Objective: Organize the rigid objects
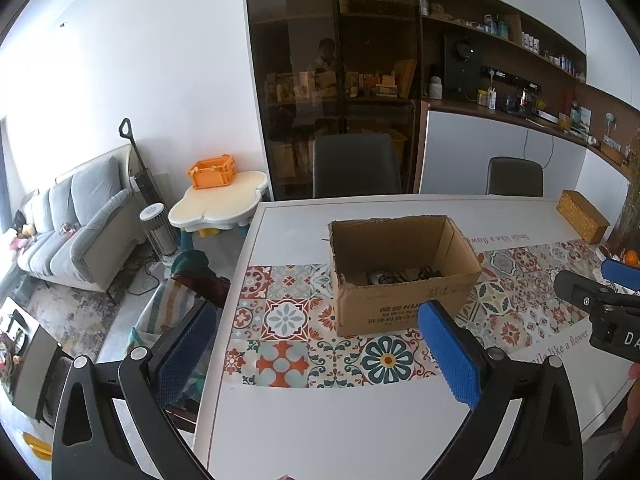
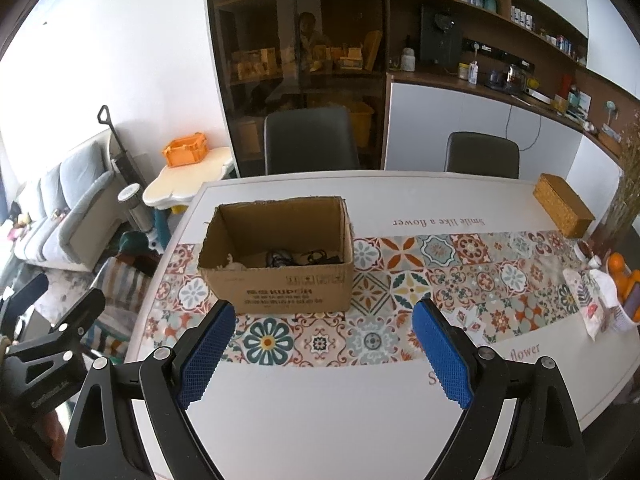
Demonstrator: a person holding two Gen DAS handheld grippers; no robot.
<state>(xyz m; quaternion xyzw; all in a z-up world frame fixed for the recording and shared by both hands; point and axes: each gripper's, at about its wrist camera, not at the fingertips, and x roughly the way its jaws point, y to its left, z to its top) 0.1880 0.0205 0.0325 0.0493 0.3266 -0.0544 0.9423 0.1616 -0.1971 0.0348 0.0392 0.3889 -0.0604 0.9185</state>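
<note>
Table (image 2: 320,420) bare — right gripper (image 2: 322,320) wide, empty.

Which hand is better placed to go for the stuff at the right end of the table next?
Probably the right. Its tongs stand open and empty, with the packets and orange items at the table's right end close by. The left tongs, also open, sit by the cardboard box near the left edge.
</note>
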